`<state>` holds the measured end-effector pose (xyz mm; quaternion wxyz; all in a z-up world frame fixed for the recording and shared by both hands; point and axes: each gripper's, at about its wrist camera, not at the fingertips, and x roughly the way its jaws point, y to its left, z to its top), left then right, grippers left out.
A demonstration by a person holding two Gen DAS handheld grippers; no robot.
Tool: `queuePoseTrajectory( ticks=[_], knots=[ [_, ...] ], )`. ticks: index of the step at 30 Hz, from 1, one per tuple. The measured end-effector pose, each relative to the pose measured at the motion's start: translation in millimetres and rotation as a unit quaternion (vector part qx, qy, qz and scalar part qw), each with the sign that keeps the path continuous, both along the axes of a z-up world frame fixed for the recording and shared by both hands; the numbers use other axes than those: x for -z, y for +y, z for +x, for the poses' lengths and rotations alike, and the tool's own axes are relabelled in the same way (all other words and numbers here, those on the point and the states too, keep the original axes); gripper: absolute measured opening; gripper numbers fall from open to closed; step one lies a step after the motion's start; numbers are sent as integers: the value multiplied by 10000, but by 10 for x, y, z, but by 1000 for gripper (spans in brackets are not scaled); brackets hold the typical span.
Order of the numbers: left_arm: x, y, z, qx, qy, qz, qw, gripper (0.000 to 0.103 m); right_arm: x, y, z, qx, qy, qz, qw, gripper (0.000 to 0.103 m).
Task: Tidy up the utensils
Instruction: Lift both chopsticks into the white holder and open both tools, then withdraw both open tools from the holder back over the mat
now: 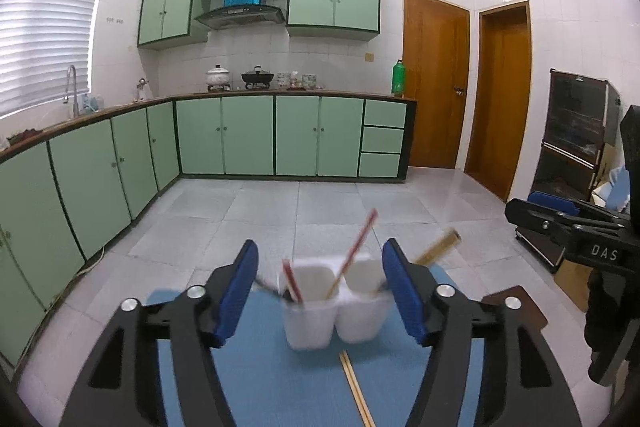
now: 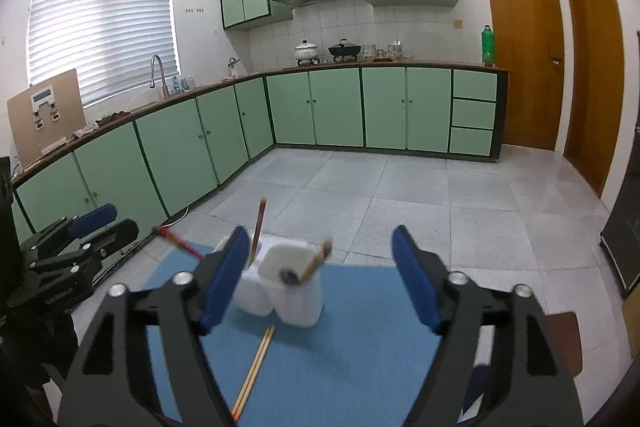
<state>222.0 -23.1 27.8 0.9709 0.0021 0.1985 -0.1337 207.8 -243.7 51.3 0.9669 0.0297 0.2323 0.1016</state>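
Kitchen w/ pale green cabinets point(image 1: 248, 135) along two walls, grey tile floor point(image 1: 280, 211), two wooden doors point(image 1: 436, 79) on the far right, blinds over the window point(image 2: 104, 23) by the sink. Up front a blue mat point(image 2: 360, 327) covers the work surface; a strip of brown table point(image 2: 564, 335) shows past its right edge. On the mat stands a white two-cup utensil holder point(image 1: 336, 311), upright, w/ red chopsticks point(image 1: 358, 247) and a tan one point(image 1: 438, 247) leaning out of the cups; something dark sits in one cup, too blurred to tell. A loose pair of wooden chopsticks point(image 2: 256, 367) lies flat on the mat just in front of the holder, apart from it. Left gripper point(image 1: 320, 291) tilts down toward the holder, blue pads spread wide w/ the holder showing between them; can't tell if they touch it, nothing gripped. Right gripper point(image 2: 320, 283) same pose, jaws wide, nothing gripped, holder sitting toward its left pad. The two grippers are side by side, each visible at the edge of the other's view. Mat is bare to the right of the holder; beyond its far edge open floor runs to the cabinets.
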Motion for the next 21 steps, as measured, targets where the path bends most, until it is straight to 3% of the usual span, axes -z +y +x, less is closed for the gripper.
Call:
queuePoseTrajectory(
  ticks=[2,6,11,15,21],
  knots=[
    [98,28,-155,-13,77,-47,10000,70,119,-33,-186,8,42,113,9999,91],
    [410,73,-460,-74,359,-84,9993,75,413,-36,-478,-11,263,192,9995,96],
    [868,146,-726,-231,822,-40,9963,77,871,44,-793,69,610,198,9979,97],
    [1206,208,-867,-408,1160,209,9922,77,1206,114,-930,159,963,255,9949,97],
    [1550,285,-928,-542,1587,412,9850,77,1615,291,-1035,227,1385,184,9899,97]
  ],
)
